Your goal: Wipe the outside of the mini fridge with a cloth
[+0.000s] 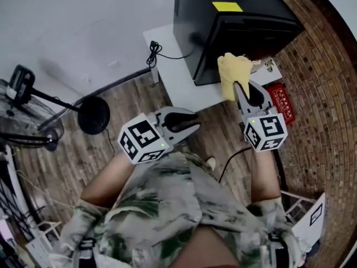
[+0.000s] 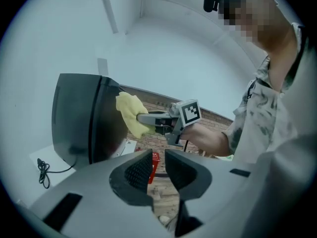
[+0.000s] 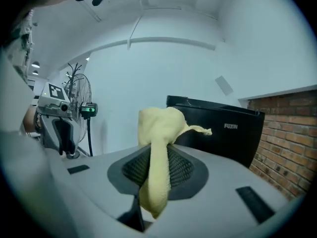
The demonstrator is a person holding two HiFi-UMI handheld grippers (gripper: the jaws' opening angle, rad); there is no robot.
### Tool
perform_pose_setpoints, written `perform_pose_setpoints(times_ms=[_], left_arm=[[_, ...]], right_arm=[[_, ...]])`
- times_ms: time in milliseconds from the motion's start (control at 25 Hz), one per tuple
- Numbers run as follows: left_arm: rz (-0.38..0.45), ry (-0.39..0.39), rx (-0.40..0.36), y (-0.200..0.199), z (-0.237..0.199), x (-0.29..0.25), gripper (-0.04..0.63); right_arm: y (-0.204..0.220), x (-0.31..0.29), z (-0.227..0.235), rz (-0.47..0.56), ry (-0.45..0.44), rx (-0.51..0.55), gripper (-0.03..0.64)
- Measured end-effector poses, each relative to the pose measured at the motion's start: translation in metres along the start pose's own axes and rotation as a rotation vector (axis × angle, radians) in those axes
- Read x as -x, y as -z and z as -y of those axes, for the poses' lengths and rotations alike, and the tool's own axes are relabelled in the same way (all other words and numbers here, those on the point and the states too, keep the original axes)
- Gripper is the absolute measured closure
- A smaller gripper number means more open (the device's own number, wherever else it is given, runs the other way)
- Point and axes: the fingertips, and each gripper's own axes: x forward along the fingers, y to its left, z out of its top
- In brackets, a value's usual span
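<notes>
The right forearm (image 1: 263,172) is stretched straight forward from the body, and the right gripper (image 1: 239,88) at its end points at the black box-shaped mini fridge (image 1: 234,32). Its two jaws are closed on a soft yellow terry cloth (image 1: 233,74). One part of the cloth is bunched above the jaw tips and one strip hangs down between the ribbed pads. The bunched part lies against the lower front edge of the mini fridge, at the corner nearest to the person.

The mini fridge stands on a low white table (image 1: 167,60) close to a red-brown brick wall (image 1: 323,94), and a small yellow rectangular sticker (image 1: 227,6) is on its top. A thin black power cable (image 1: 154,52) lies coiled on the table at the left of the mini fridge.

The left forearm (image 1: 106,180) is bent and kept near the belly, so the left gripper (image 1: 192,124) hangs over the brown wooden floor (image 1: 128,99), well apart from the mini fridge, with its tips turned to the right. Its jaws stand only a little apart, with a narrow gap, and nothing is between them.

A black standing fan with round base (image 1: 25,110) is at the far left, and a flat red thing (image 1: 281,106) lies just beside the right gripper
</notes>
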Motion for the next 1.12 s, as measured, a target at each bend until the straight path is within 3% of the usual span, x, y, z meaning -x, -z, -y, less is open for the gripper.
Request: perform_pose_setpoints(times_ms=[200,400,800,1120], left_arm=[[-0.03,0.069,0.012,0.015,-0.009,0.056,0.508],[0.01,0.097,0.03,0.008,-0.013,0.084,0.508],[0.046,0.139,0.019,0.005,-0.015,0.12,0.508],[0.054,0.143,0.045,0.02,-0.018,0.142,0.508]], right_arm=[[-0.046,-0.044,-0.047,0.016,0.092,0.08,0.524],[-0.086,-0.08,-0.063,-0.025,0.199,0.273,0.525],[-0.15,-0.123,-0.042,-0.117,0.405,0.524,0.523],[-0.144,-0.157,-0.02,-0.295,0.522,0.695,0.523]])
